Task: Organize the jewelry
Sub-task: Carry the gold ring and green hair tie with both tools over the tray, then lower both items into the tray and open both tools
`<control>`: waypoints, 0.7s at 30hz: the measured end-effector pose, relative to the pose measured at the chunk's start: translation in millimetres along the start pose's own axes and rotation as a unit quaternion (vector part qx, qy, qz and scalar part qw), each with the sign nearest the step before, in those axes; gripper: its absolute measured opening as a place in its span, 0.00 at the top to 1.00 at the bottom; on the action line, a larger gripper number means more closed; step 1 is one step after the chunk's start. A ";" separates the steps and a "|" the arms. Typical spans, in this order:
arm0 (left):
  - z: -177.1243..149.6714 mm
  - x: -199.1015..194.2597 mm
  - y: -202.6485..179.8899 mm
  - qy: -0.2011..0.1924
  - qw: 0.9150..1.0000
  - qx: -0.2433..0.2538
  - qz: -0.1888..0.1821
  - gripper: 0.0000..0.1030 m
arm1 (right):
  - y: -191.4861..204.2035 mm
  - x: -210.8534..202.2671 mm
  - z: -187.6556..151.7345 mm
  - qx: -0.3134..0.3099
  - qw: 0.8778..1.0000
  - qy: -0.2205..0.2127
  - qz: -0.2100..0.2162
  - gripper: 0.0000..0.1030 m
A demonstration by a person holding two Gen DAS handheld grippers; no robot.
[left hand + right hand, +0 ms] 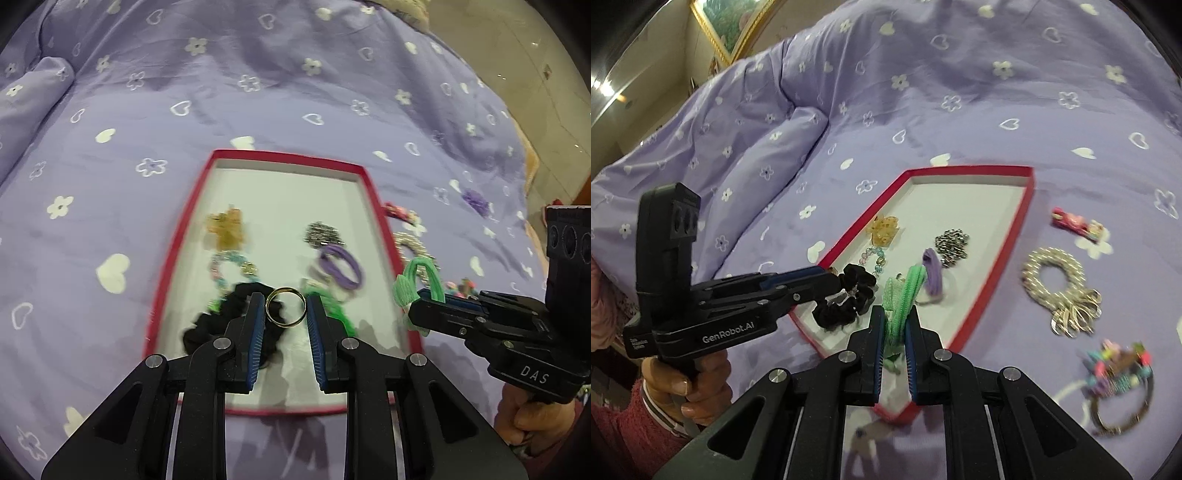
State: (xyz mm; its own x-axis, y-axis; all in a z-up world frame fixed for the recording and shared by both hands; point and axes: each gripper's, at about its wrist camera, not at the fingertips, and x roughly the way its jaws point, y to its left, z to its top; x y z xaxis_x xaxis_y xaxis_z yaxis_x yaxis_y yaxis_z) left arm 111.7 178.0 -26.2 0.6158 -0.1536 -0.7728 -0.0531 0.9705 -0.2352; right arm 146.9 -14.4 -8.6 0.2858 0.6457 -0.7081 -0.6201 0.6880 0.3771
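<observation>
The wide lilac bedspread printed with white hearts and flowers (258, 92) carries everything. On it lies the shallow red-rimmed cardboard tray with a white floor (373, 192), which already holds a black fabric scrunchie (218, 325), a purple elastic hair band (341, 267), an amber bow clip (226, 225), a silvery chain cluster (322, 232) and a pastel bead bracelet (231, 264).

Outside the tray, on its right, a pearl-coloured braided scrunchie with ribbon loops (1057, 284), a multicoloured beaded bangle (1119, 384) and a small pink hair clip (1076, 221) lie well apart from one another.

The right gripper (894, 332) is clamped on a green ribbed hair tie (903, 295), holding it over the tray's near right edge. The left gripper (286, 314) pinches a thin gold ring (286, 307) by its two sides, above the tray floor just beside the black scrunchie.

The step in hand appears to be setting both pieces into the tray. To do it well, each tool should be lowered close to a bare patch of white floor before opening, since a ring let go from height could roll or bounce over the low rim. The ring would sit best clear of the scrunchie, so it is not buried in the folds.
</observation>
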 end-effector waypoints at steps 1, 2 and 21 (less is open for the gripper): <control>1.1 2.0 4.2 0.001 1.000 -0.002 0.003 0.80 | 0.5 5.6 2.2 -0.001 1.000 0.005 0.001 0.90; 2.7 5.1 9.4 0.002 1.000 -0.005 0.009 0.80 | 1.0 10.5 3.7 -0.003 1.000 0.010 0.001 0.90; 1.9 46.1 31.6 0.032 0.999 -0.019 0.025 0.79 | -1.8 66.6 9.8 -0.026 0.996 0.081 -0.021 0.89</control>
State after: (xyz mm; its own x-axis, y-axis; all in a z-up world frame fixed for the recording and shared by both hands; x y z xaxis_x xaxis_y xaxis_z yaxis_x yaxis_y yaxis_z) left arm 139.9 201.9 -68.2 0.5604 -0.1186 -0.8197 -0.1134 0.9694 -0.2178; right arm 174.2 30.6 -50.6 0.1924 0.5517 -0.8115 -0.6478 0.6926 0.3173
